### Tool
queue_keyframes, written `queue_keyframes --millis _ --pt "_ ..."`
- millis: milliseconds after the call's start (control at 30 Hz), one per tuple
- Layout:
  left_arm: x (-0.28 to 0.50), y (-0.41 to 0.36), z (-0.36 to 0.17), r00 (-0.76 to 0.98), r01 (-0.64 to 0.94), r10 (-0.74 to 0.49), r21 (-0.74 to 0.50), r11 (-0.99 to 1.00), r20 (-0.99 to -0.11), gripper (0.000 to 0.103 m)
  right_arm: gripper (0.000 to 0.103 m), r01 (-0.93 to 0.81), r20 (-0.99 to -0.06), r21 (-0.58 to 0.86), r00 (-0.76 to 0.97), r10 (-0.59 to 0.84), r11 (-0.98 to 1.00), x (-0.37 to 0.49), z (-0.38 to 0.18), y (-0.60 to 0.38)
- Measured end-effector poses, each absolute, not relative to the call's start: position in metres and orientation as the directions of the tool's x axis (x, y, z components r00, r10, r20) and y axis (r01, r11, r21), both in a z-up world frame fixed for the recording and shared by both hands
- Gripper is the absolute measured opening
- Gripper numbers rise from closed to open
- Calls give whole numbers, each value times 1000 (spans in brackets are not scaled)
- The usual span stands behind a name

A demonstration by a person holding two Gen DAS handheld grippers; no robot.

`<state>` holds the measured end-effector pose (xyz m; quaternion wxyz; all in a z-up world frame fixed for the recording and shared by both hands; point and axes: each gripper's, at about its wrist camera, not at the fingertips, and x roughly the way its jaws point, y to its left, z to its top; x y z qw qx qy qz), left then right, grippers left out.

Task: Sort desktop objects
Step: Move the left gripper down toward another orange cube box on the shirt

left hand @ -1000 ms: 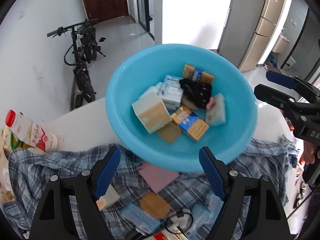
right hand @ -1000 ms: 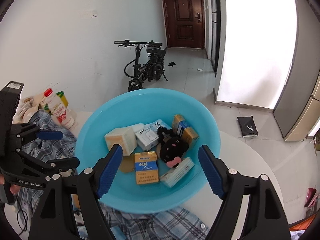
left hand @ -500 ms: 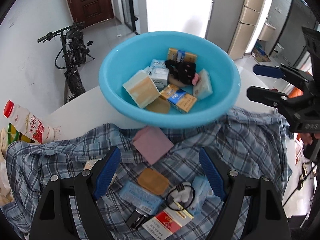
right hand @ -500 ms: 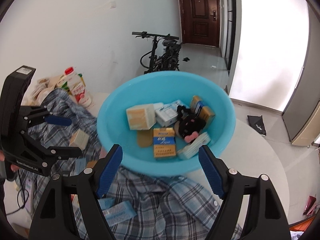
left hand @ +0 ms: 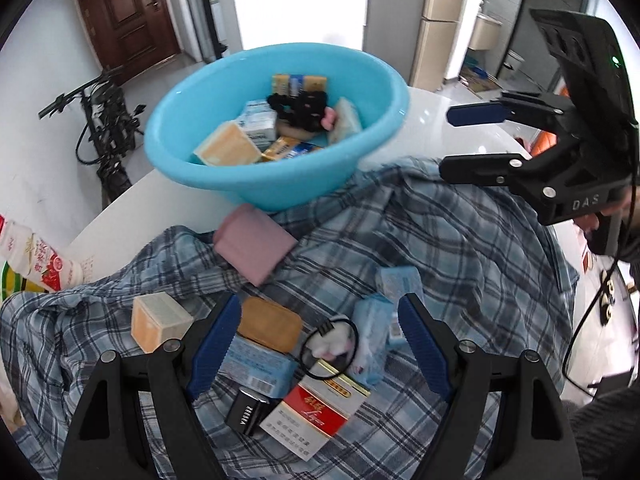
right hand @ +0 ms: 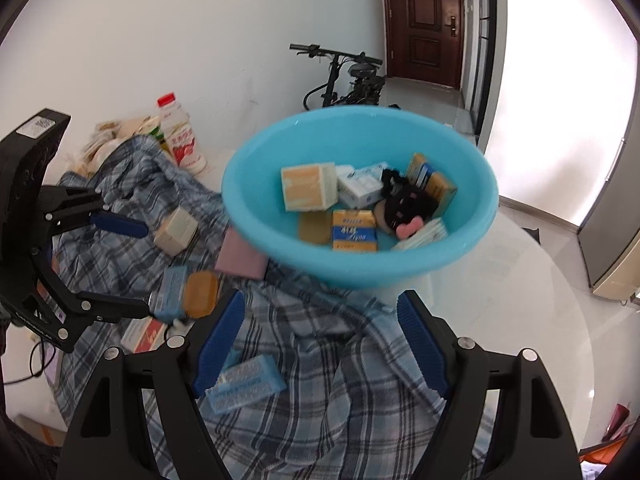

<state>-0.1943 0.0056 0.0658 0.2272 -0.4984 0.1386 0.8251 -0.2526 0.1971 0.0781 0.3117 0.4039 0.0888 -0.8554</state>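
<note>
A light-blue basin (left hand: 168,160) (right hand: 240,216) stands at the far edge of a plaid shirt (left hand: 460,248) (right hand: 320,400) and holds several small boxes and a black hair accessory. Loose on the shirt lie a pink pad (left hand: 252,240), a beige box (left hand: 158,320), a brown tin (left hand: 268,322), a black hair tie (left hand: 330,346) and a red-and-white pack (left hand: 316,412). My left gripper (left hand: 318,340) (right hand: 144,268) hangs open over these, holding nothing. My right gripper (right hand: 320,340) (left hand: 460,140) is open above the shirt, near the basin, with a blue pack (right hand: 244,384) beside its left finger.
A red-capped drink bottle (right hand: 182,140) (left hand: 36,260) and snack bags sit at the table's left edge by the wall. The white round table (right hand: 520,300) shows bare right of the basin. A bicycle (right hand: 348,76) and a brown door (right hand: 424,20) stand beyond.
Both grippers have drawn back from the basin and sunk toward the shirt. The basin now looks smaller and farther off, and more loose items on the shirt show.
</note>
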Motion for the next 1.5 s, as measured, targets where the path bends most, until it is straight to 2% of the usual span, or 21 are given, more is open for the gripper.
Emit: queue_keyframes --millis 600,1033,1500 --pt "-177 2 16 -329 -549 223 -6 -836 -918 83 77 613 -768 136 -430 -474 -778 -228 37 213" --pt "-165 -28 -4 -340 -475 158 24 -880 -927 83 77 653 -786 165 -365 -498 -739 -208 18 194" --pt "-196 -61 -6 -392 -388 106 60 -920 -914 83 77 656 -797 174 -344 -497 -734 -209 11 188"
